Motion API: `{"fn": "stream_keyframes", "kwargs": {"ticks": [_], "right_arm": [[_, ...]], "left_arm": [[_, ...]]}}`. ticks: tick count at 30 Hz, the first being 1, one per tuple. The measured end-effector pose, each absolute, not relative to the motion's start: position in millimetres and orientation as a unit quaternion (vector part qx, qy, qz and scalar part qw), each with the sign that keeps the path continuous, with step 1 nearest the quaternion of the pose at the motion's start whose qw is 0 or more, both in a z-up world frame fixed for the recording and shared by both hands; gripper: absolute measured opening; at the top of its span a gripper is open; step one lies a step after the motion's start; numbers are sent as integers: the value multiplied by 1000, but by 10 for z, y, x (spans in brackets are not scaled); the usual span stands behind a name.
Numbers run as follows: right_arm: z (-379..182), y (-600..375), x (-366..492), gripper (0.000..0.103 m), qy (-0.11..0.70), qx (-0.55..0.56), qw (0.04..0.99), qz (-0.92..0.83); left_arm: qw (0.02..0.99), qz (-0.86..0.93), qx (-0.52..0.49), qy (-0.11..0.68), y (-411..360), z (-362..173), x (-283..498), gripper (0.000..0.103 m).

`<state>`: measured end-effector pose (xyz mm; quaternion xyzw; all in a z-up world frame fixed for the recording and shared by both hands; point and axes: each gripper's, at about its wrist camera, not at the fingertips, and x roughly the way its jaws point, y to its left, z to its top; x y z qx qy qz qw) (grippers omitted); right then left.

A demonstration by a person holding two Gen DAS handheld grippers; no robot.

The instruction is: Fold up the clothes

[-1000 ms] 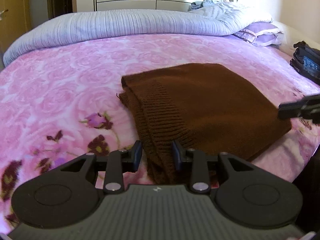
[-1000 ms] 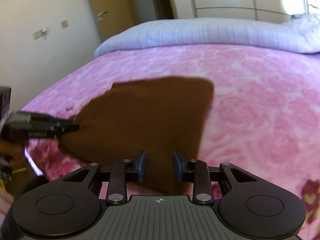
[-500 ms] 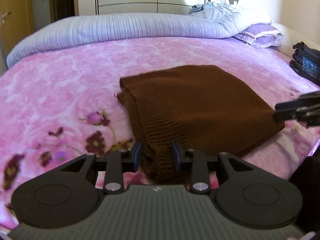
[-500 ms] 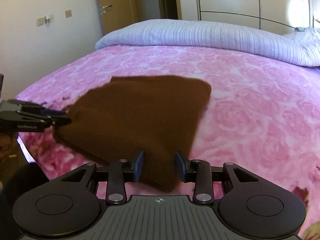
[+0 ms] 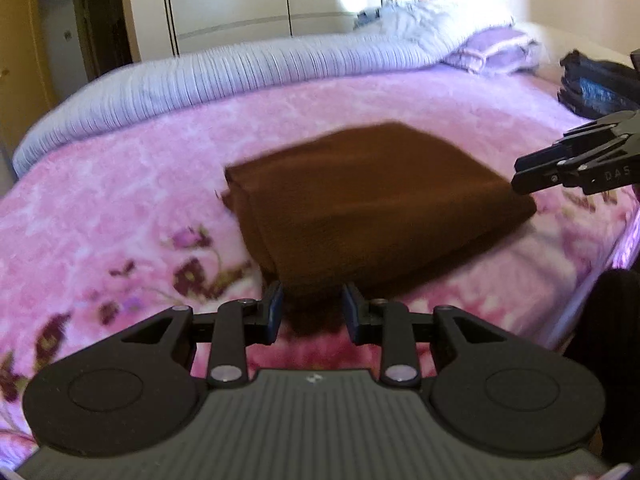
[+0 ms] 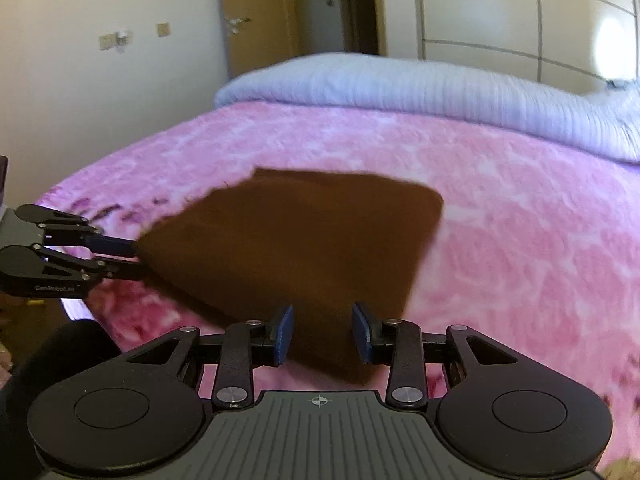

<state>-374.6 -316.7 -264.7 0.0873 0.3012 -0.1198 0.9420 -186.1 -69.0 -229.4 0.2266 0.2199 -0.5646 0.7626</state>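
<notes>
A brown knitted garment (image 5: 372, 200) lies folded into a thick rectangle on the pink floral bedspread (image 5: 120, 208). It also shows in the right wrist view (image 6: 296, 240). My left gripper (image 5: 312, 312) is open, its jaws standing on either side of the garment's near left corner. My right gripper (image 6: 322, 334) is open with the near right corner between its jaws. Each gripper shows in the other's view: the right gripper (image 5: 532, 176) at the garment's right corner, the left gripper (image 6: 132, 258) at its left corner.
A rolled lilac-white duvet (image 5: 240, 76) and purple pillows (image 5: 492, 52) lie along the far side of the bed. A dark pile of clothes (image 5: 596, 88) sits at the right edge. Wardrobe doors (image 5: 228, 0) and a wooden door (image 6: 260, 12) stand behind.
Both grippers have pulled back towards the near bed edge and risen a little. The garment lies where it was, and both views are motion-blurred now.
</notes>
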Motion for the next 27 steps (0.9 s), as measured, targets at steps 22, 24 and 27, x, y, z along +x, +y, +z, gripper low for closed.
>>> {"fn": "stream_keyframes", "kwargs": {"ticks": [22,24,27], "right_arm": [[-2823,-3292,-1326,36,391,-31,917,65],[-2938,-3300,-1139,36,410,-43,908,73],[-3016,-3367,-915,36,412,-33,907,78]], "left_arm": [[753,-593,163,236,-879,-2576,-1705,27],[754,-591,164,235,-884,-2576,-1713,27],[754,-590,164,237,-892,-2573,-1709,27]]}}
